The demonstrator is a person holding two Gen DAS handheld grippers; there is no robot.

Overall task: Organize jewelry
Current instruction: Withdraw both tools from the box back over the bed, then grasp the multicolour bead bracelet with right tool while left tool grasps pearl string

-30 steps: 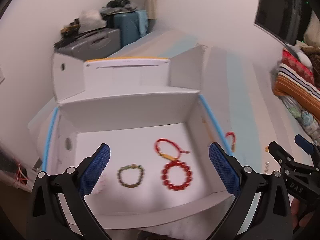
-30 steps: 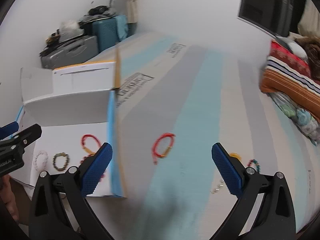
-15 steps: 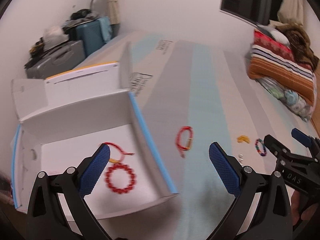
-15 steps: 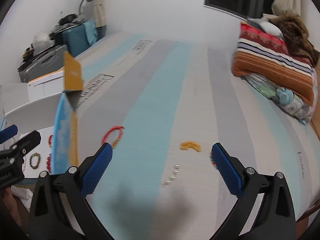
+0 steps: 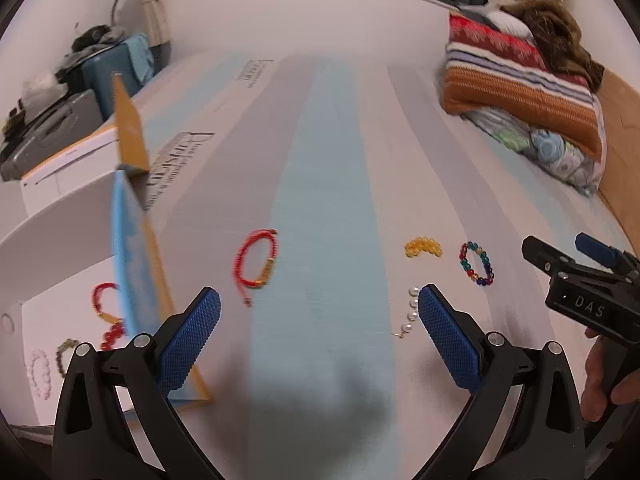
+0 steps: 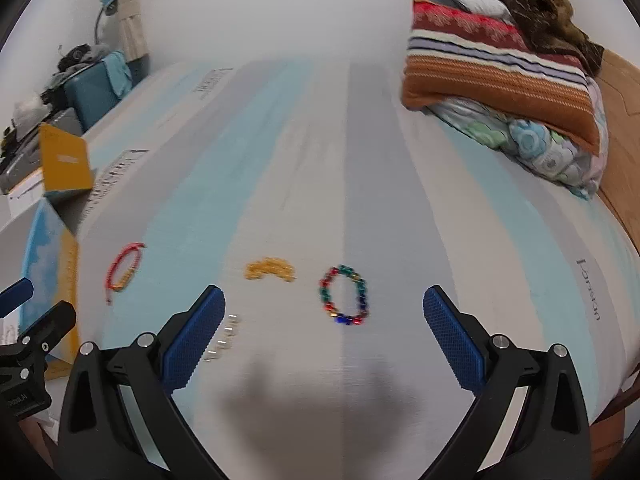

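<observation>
Jewelry lay between and ahead of both grippers, whose blue-padded fingers were spread wide and held nothing: the left gripper (image 5: 319,342) hovered over the striped mattress (image 5: 328,160) with a pearl strand (image 5: 411,312) just beside its right pad, and the right gripper (image 6: 324,340) hung short of a multicolored bead bracelet (image 6: 345,295). Beyond lay a yellow bead bracelet (image 6: 270,270) and a red cord bracelet (image 5: 256,262). Farther left, the white box (image 5: 52,232) held what seemed, through blur, several more bracelets (image 5: 108,320).
</observation>
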